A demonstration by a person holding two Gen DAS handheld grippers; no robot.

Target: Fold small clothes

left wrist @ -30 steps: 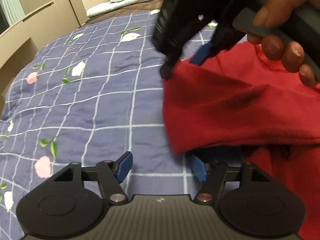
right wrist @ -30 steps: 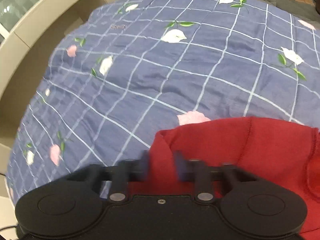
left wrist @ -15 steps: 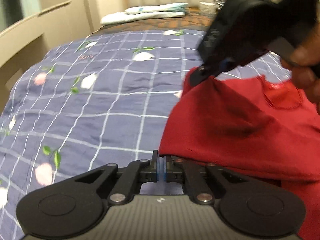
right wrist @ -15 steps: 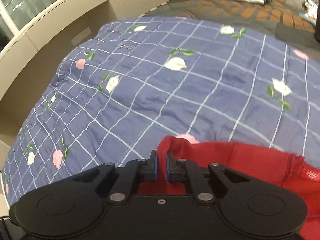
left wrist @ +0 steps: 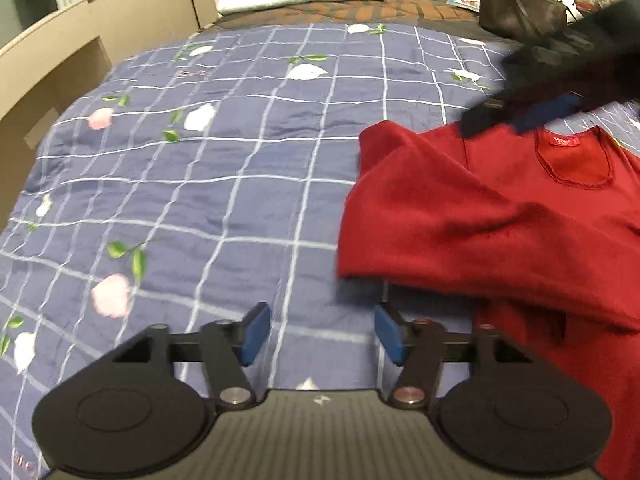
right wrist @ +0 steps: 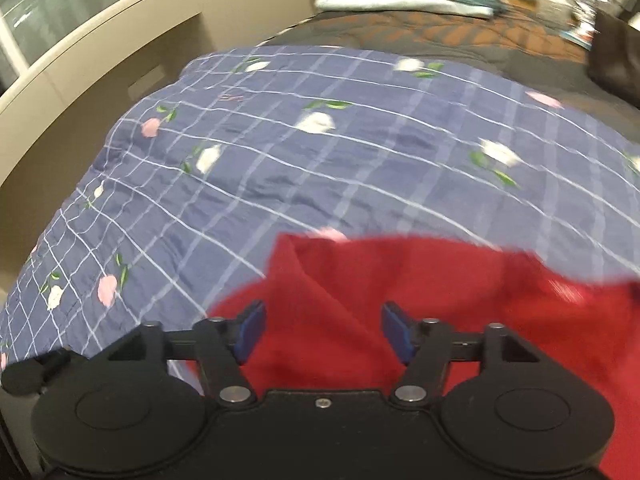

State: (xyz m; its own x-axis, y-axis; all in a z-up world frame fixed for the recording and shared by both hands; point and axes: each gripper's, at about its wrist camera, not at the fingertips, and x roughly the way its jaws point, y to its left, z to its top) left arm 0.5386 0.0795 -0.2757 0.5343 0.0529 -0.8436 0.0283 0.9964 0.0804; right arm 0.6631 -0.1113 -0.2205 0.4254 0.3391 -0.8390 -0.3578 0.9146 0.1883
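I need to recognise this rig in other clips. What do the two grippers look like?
Both match: the left gripper and right gripper have matte black bodies, two round discs, silver pivot screws, thin black linkage arms and blue pads. The left body is ribbed, with a small white mark.

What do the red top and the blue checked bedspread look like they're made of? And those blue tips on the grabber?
Red top: seemingly a soft knit, matte, slightly fuzzy, draping in rounded folds, with a stitched neckline.
Blue checked bedspread: probably thin woven cotton or a blend, matte, finely creased, with printed flowers.
Blue tips on the left gripper: likely rubber or soft plastic, smooth and dull; the look leaves it open.
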